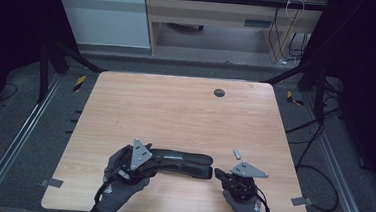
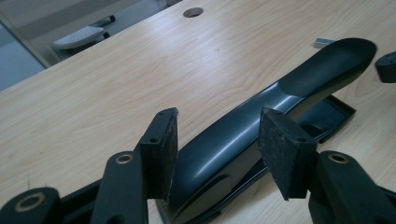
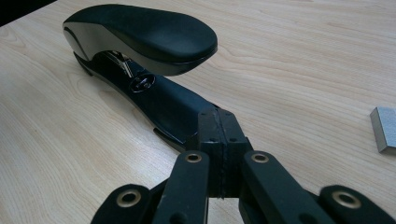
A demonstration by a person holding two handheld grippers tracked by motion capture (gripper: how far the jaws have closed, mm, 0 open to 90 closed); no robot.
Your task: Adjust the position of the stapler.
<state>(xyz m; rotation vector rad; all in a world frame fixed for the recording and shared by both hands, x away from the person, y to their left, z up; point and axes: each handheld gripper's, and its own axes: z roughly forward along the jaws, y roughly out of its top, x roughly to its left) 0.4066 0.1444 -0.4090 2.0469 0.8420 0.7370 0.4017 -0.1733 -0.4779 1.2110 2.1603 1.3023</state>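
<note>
Both gloved hands sit near the table's (image 1: 175,110) front edge. The left gripper (image 1: 132,168) has its pads on either side of the stapler (image 1: 182,163) body, half wide, not pressing. The right gripper (image 1: 220,174) is closed, tips at the stapler's base end. A staple block (image 1: 237,153) lies just behind; beyond, the wood is free.

The stapler (image 1: 182,161) lies on the desk (image 1: 176,105), toward its near edge, stretched left to right. At the stapler's left end sits the left tool (image 2: 217,142), its jaws standing either side of the stapler's body. At the stapler's right end sits the right tool (image 3: 219,140), jaws together and touching the stapler's base. Just right of the stapler and a little behind it lies the staple block (image 1: 237,153). Well behind the stapler, near the desk's far edge, is the cable hole (image 1: 219,92).
</note>
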